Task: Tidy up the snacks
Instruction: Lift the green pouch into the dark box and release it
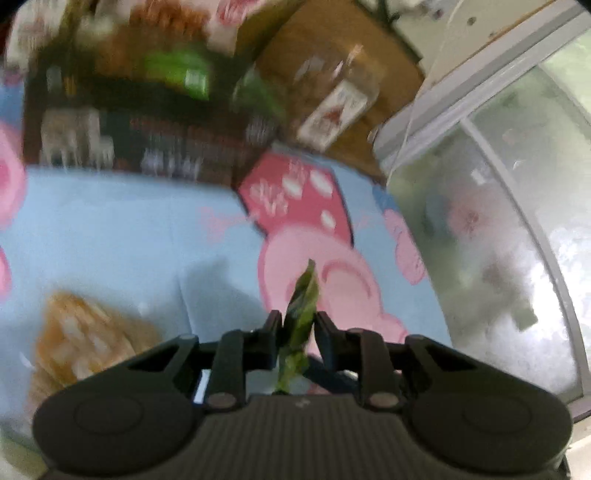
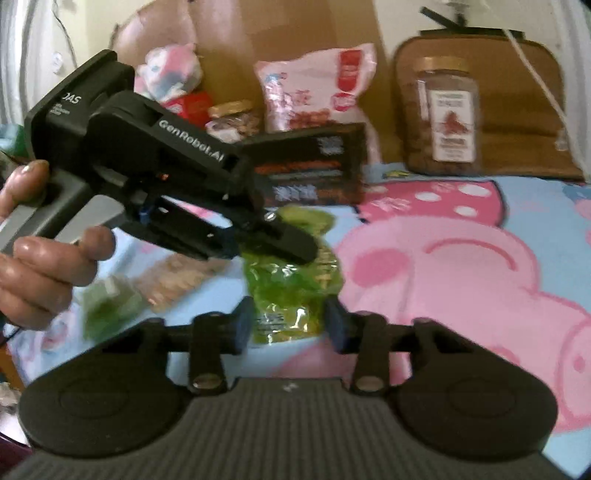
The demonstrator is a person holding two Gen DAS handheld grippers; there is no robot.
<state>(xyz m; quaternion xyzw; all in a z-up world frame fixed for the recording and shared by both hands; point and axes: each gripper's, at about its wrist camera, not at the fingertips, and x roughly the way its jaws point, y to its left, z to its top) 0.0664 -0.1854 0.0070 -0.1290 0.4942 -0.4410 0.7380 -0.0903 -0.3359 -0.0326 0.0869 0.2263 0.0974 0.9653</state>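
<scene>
My left gripper (image 1: 297, 325) is shut on the edge of a clear green snack bag (image 1: 303, 306), held above the blue and pink cartoon blanket (image 1: 129, 236). In the right wrist view the same green bag (image 2: 291, 288) hangs from the left gripper (image 2: 291, 240), held by a hand. My right gripper (image 2: 290, 325) is open, its fingers either side of the bag's lower part and apart from it. A dark snack box (image 2: 314, 173), a pink snack bag (image 2: 314, 88) and a jar of brown snacks (image 2: 447, 118) stand at the back.
A clear bag of beige biscuits (image 1: 81, 343) lies at the left on the blanket; it also shows in the right wrist view (image 2: 173, 280), next to a small green packet (image 2: 110, 306). A cardboard box (image 2: 258, 29) and a plush toy (image 2: 170, 70) stand behind. A window frame (image 1: 517, 155) runs along the right.
</scene>
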